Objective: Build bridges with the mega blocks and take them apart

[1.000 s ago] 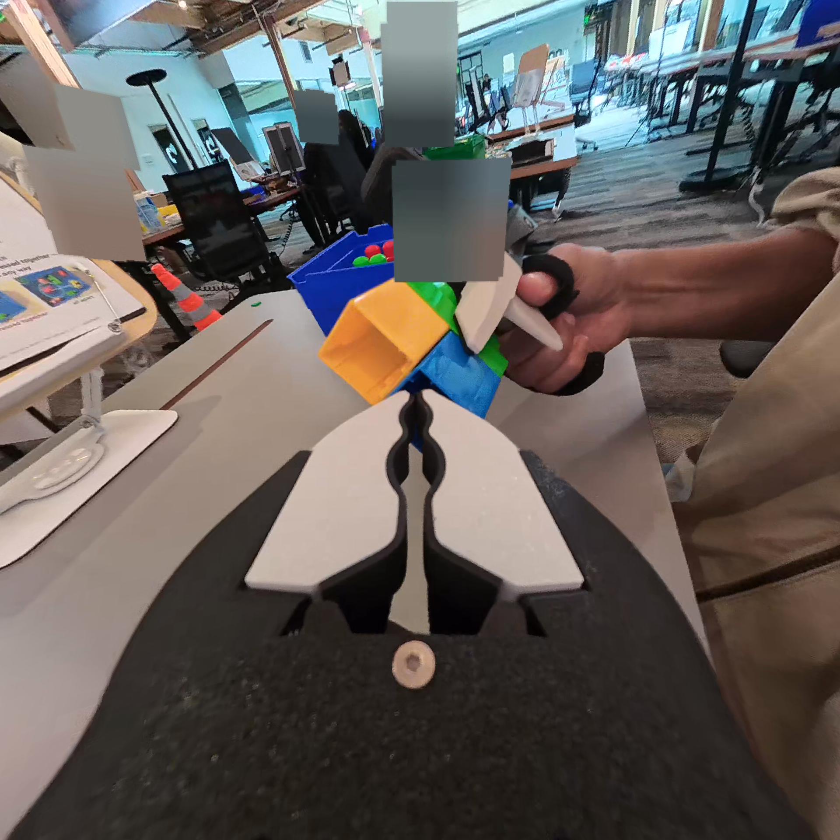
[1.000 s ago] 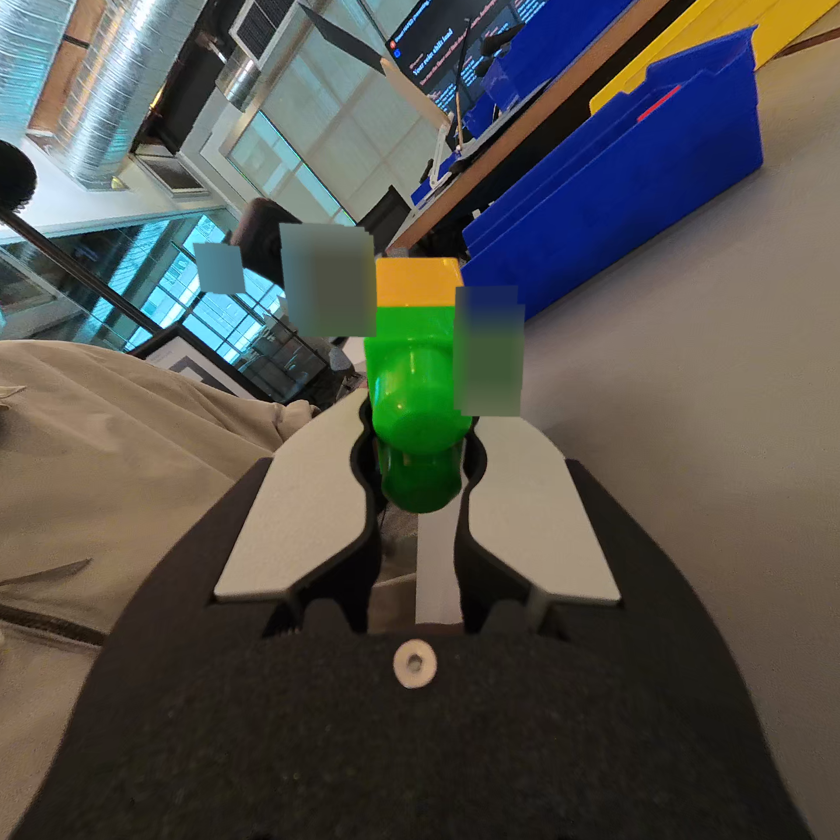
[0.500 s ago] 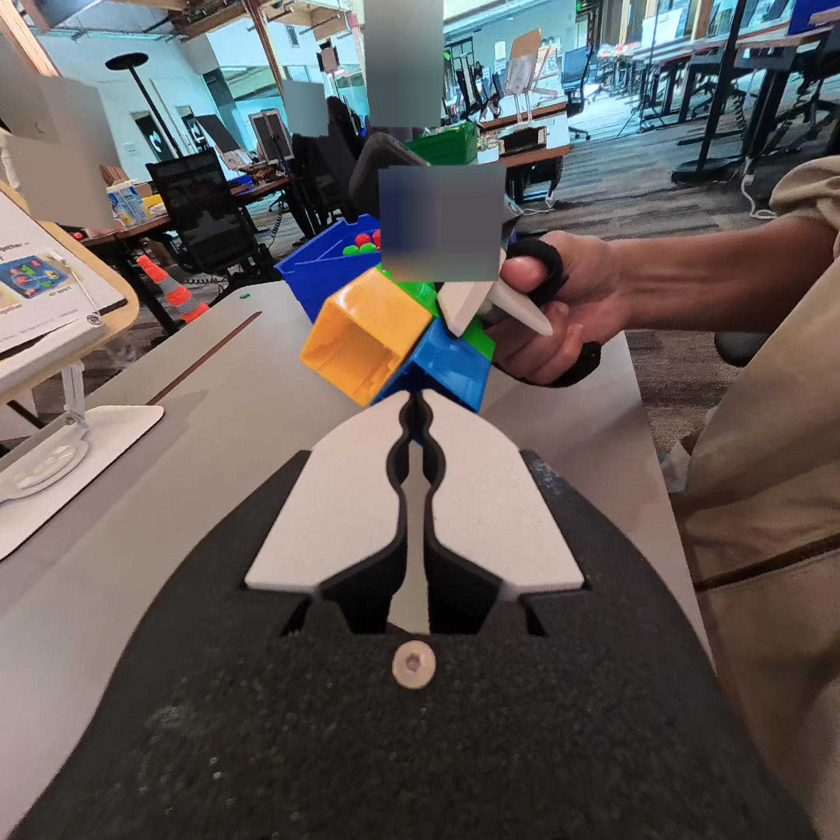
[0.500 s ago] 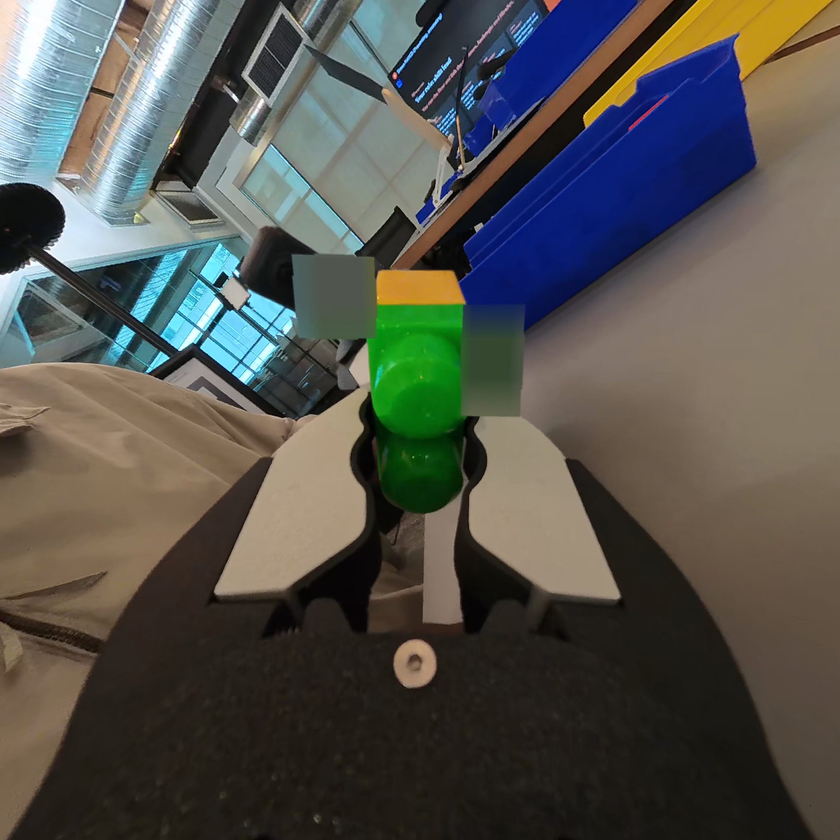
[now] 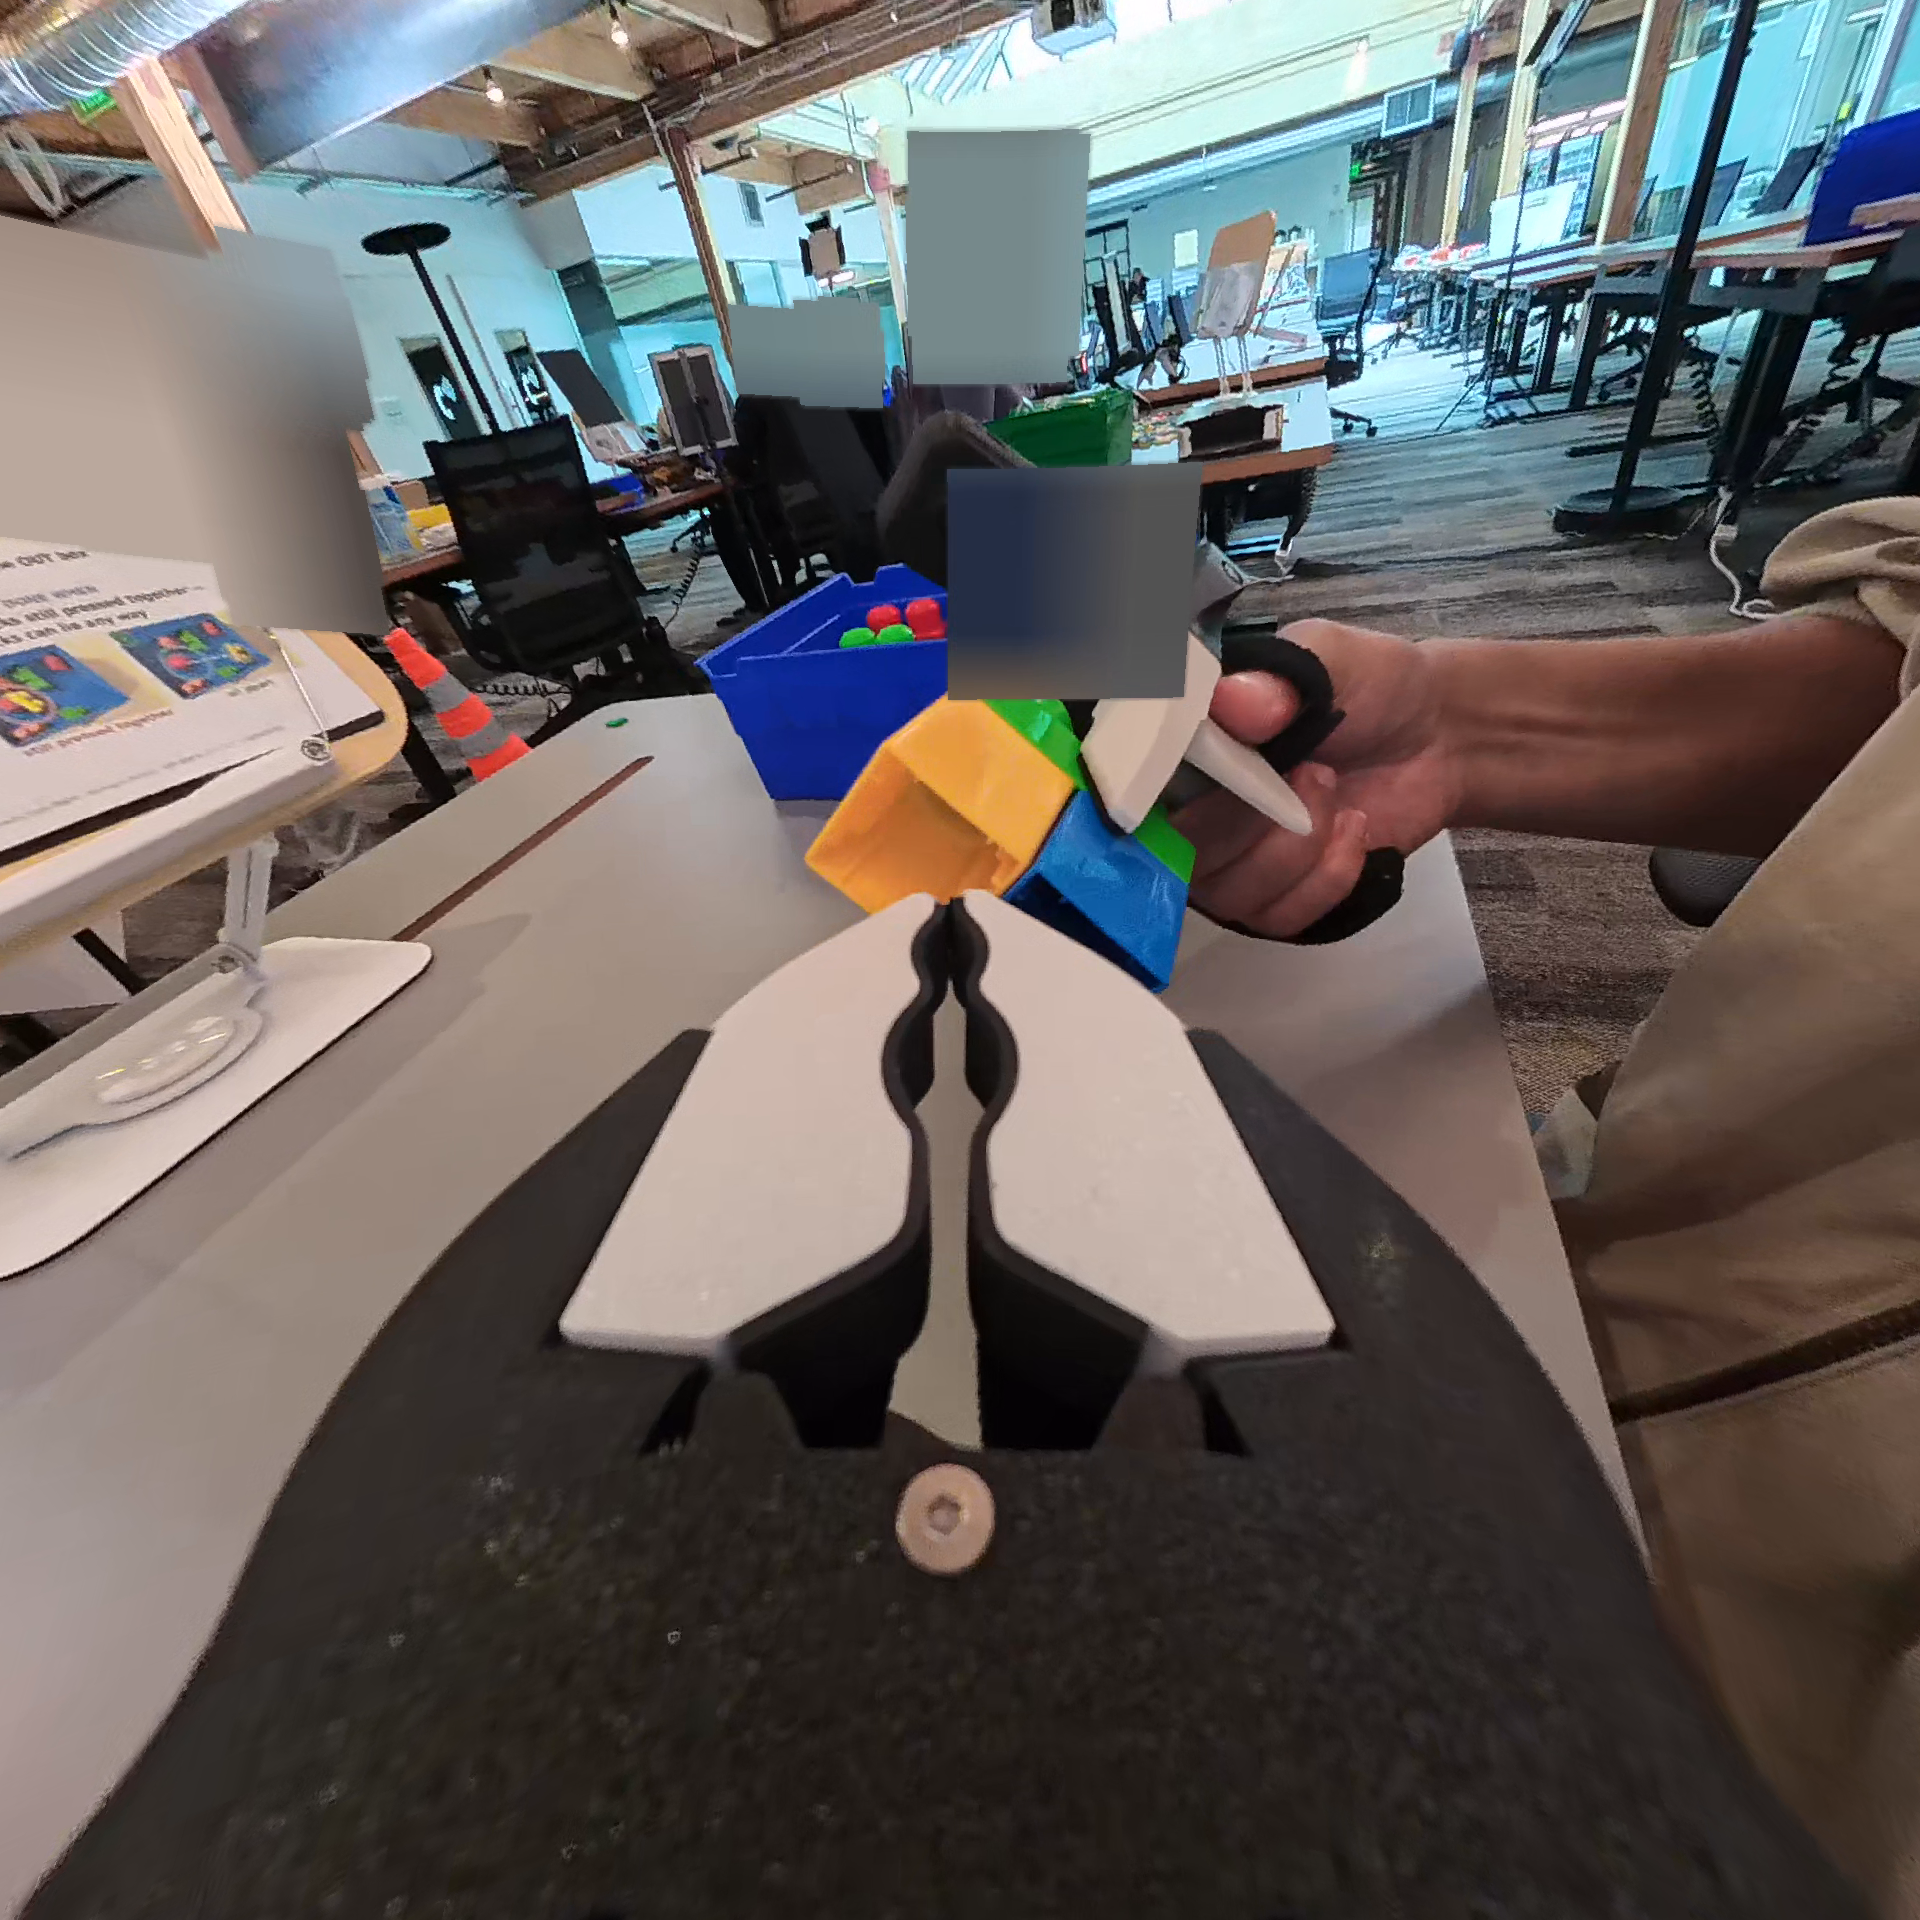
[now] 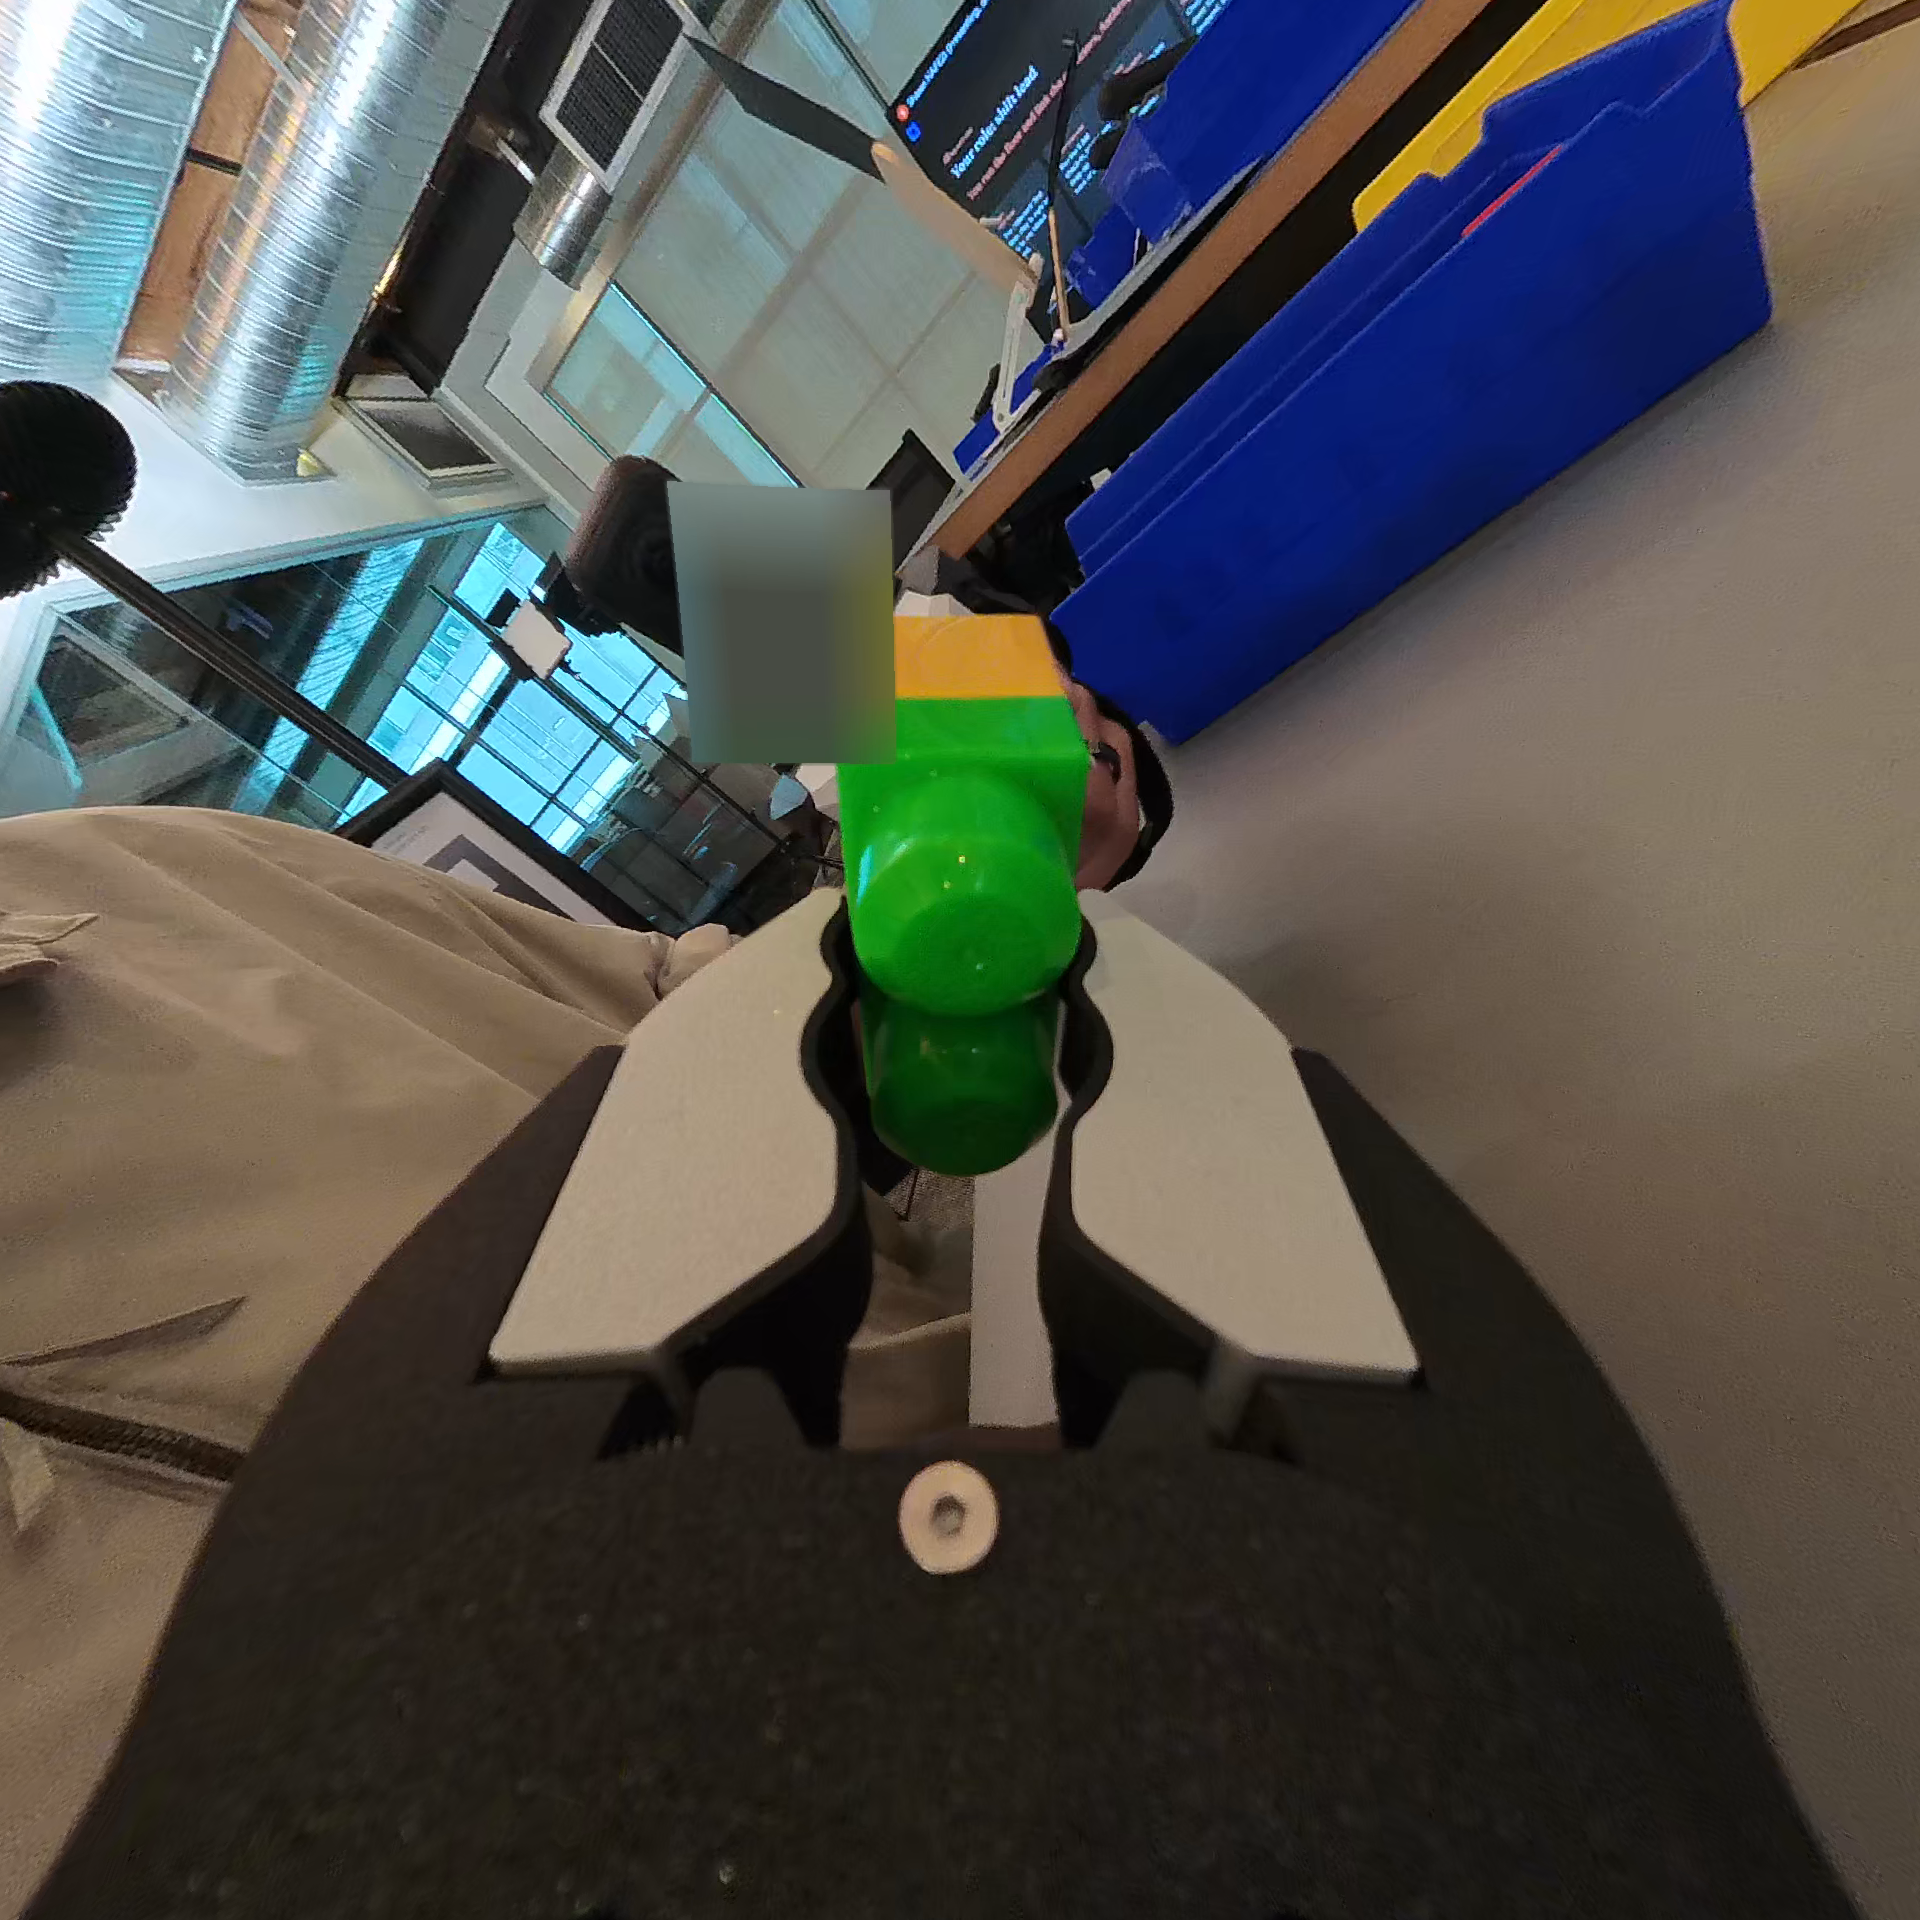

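Note:
A cluster of joined mega blocks hangs above the table: a yellow block (image 5: 935, 821), a blue block (image 5: 1101, 904) and a green block (image 5: 1039, 727). My right gripper (image 6: 961, 925) is shut on the green block (image 6: 966, 831) around its studs, with the yellow block (image 6: 977, 655) beyond it. In the left wrist view, a white finger (image 5: 1138, 764) of the right gripper clamps the green block from the right. My left gripper (image 5: 951, 912) is shut. Its tips sit at the lower seam between yellow and blue. I cannot tell whether they pinch a wall.
A blue bin (image 5: 831, 717) with red and green pieces stands at the far end of the grey table (image 5: 623, 935); it also shows in the right wrist view (image 6: 1455, 416). A yellow bin (image 6: 1558, 114) lies behind it. A document stand (image 5: 208, 997) is at left. A person's hand (image 5: 1340, 790) and beige clothing are at right.
The block cluster has shifted right relative to my left gripper. The left fingers, which had the blue block's edge between them, have closed further. The right gripper keeps its grip on the green block.

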### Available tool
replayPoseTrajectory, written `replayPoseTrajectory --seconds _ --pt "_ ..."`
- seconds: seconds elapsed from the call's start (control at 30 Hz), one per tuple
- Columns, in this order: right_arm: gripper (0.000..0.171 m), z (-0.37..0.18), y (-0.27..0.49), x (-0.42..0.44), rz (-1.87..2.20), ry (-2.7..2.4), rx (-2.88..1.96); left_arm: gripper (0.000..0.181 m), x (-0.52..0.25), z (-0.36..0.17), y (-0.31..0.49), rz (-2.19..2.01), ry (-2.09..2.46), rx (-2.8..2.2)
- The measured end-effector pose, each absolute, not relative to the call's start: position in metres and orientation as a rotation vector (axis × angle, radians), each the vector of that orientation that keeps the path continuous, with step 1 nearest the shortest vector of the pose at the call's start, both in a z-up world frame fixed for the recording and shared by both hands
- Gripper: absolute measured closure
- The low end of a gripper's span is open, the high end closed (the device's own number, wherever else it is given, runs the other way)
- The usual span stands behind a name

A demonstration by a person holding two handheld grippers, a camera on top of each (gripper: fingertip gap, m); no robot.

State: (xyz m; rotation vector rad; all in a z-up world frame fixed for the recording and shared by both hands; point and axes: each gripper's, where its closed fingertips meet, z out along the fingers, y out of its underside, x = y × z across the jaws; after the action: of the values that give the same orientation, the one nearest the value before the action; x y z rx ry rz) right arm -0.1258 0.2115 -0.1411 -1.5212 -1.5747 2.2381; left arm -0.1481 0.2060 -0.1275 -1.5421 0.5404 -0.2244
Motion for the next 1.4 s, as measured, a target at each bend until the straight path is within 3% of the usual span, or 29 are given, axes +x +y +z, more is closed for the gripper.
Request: replayPoseTrajectory --seconds 0.27,0.47,0.57,0.63,0.83,1.03,1.27,1.4 --pt "0.135 -0.143 0.213 -0.126 2.210 -1.573 -1.525 0.181 -0.148 -0.130 0.208 -0.204 0.546 -1.542" --pt "0.135 -0.153 0.250 -0.135 1.822 -1.501 -1.568 0.181 -0.194 -0.131 0.217 -0.095 0.250 -1.630" --pt "0.135 -0.157 0.277 -0.136 1.528 -1.443 -1.554 0.153 -0.218 -0.137 0.218 0.043 0.024 -1.678" --pt "0.135 -0.157 0.294 -0.135 1.346 -1.374 -1.551 0.117 -0.237 -0.150 0.216 0.169 -0.140 -1.721" --pt "0.135 -0.172 0.320 -0.126 0.982 -1.221 -1.595 0.077 -0.252 -0.178 0.214 0.298 -0.378 -1.778" --pt "0.135 -0.172 0.319 -0.120 0.941 -1.170 -1.596 0.071 -0.253 -0.167 0.208 0.335 -0.375 -1.710" --pt "0.135 -0.169 0.325 -0.113 0.943 -1.147 -1.623 0.081 -0.256 -0.169 0.206 0.326 -0.366 -1.705" --pt "0.135 -0.133 0.369 -0.084 0.879 -1.088 -1.651 0.086 -0.257 -0.168 0.206 0.349 -0.348 -1.695"
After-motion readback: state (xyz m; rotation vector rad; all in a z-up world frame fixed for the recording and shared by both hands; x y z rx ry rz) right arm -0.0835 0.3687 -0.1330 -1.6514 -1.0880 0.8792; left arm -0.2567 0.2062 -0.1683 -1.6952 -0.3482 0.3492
